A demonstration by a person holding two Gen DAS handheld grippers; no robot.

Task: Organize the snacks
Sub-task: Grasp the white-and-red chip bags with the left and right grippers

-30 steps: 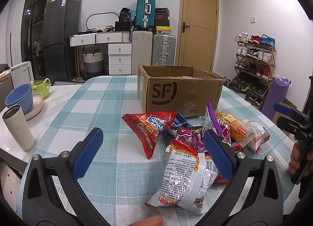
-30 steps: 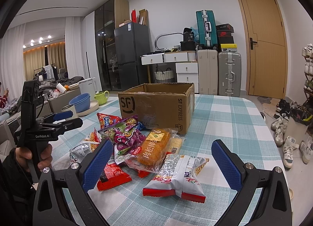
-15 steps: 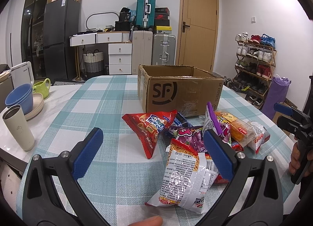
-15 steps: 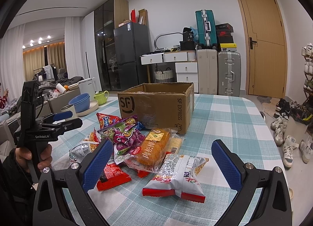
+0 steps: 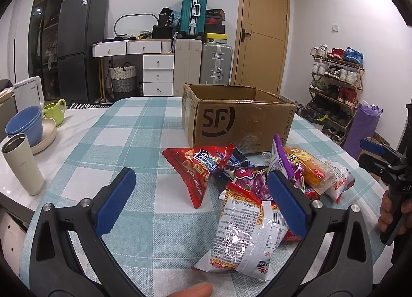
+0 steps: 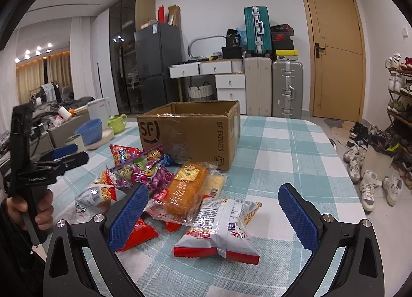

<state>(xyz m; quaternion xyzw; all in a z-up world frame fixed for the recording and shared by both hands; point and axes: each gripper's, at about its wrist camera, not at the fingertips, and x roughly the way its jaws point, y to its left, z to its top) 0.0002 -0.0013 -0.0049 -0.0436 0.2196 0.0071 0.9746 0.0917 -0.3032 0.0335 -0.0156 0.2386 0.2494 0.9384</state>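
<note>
The left gripper hangs above the table with its blue-padded jaws spread wide and nothing between them, lined up on the near side of the heap, which suggests a first pick is being sized up. The right gripper mirrors it from the other side, jaws likewise spread and empty, framing a white-and-red foil snack packet lying flat just ahead, probably the easiest thing to take since it sits apart from the rest. The remaining snacks lie in a loose overlapping pile: a red triangular crisp bag, a purple sweet bag, and an orange bread roll in clear wrap. Just behind the pile stands an open brown cardboard box printed SF, likely their destination, and as far as can be seen nothing is in it yet. The table wears a teal-and-white checked cloth; beyond it are suitcases, a wooden door, a dark fridge and a shoe rack.
</note>
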